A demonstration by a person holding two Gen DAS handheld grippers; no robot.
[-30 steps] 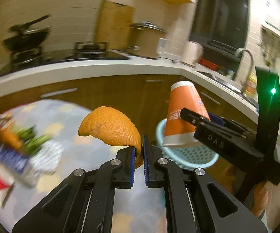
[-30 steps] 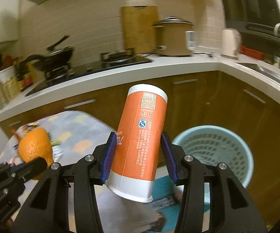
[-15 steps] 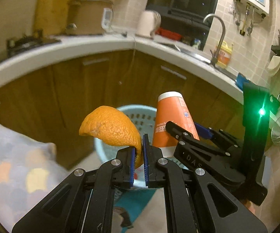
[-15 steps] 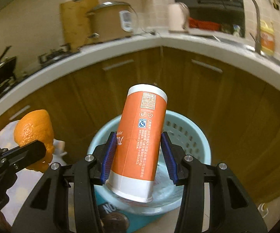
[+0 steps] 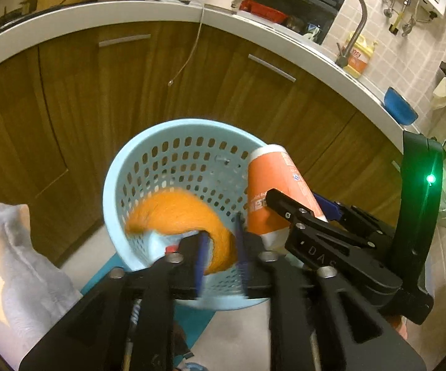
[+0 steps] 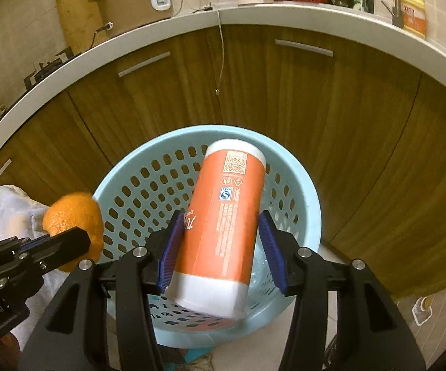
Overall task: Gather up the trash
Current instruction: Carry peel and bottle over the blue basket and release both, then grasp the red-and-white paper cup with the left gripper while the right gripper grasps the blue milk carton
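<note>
A light blue perforated basket (image 5: pixel 116 185) (image 6: pixel 311 204) stands on the floor against the wooden cabinets. My left gripper (image 5: pixel 218 247) is over its near rim with its jaws parted; the orange peel (image 5: pixel 176 213) (image 6: pixel 74 216) is blurred between them and looks loose. My right gripper (image 6: pixel 219 249) is over the basket's mouth with its jaws spread; the orange paper cup (image 6: pixel 226 216) (image 5: pixel 272 185) sits between them, with a gap to the right pad.
Wooden cabinets (image 6: pixel 362 108) with a white countertop (image 5: pixel 130 12) curve behind the basket. A pale patterned cloth (image 5: pixel 15 262) hangs at the left. A teal mat (image 5: pixel 192 318) lies on the tiled floor under the basket. A sink tap (image 5: pixel 352 18) stands at the right.
Both grippers have moved in over the basket and tilted down. Both sets of jaws have opened; the peel and the cup are coming free.
</note>
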